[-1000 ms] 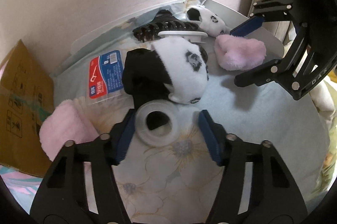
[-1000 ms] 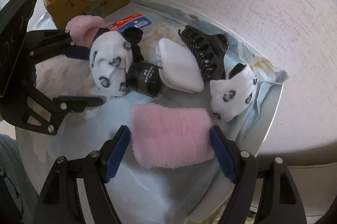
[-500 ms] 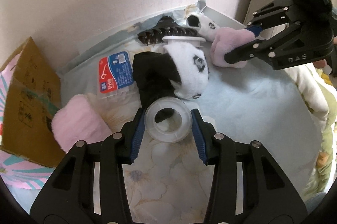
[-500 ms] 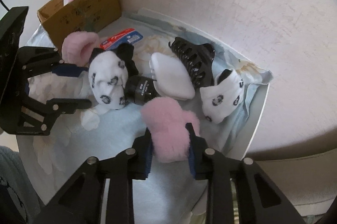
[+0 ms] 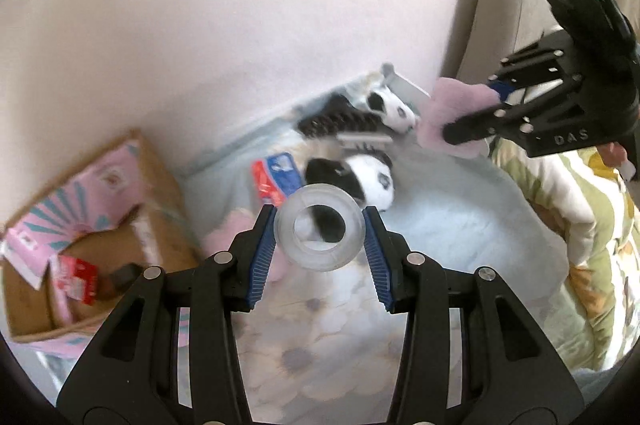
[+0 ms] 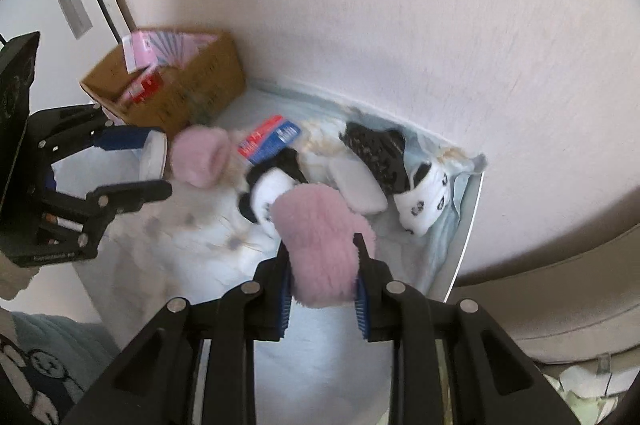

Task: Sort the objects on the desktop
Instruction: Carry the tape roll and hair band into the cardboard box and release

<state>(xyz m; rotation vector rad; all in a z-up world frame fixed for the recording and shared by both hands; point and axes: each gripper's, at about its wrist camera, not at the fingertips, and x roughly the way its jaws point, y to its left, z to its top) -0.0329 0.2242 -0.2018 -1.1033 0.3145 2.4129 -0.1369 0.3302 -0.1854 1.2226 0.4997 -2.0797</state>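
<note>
Left wrist: tape roll (image 5: pixel 320 233) clamped between left tool (image 5: pixel 320 241) pads.

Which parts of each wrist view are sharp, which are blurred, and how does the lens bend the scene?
Left wrist view: hand-held gripper and tape roll sharp, box and socks behind smeared. Right wrist view: gripper and pink sock fairly crisp, hair claw blurred. Both: fisheye curving, dark corners.

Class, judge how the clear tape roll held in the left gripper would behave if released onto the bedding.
The clear round tape roll looks rigid, keeping its ring shape between the left gripper fingers. Being round, it might roll if it lands on edge. It probably weighs little.
</note>
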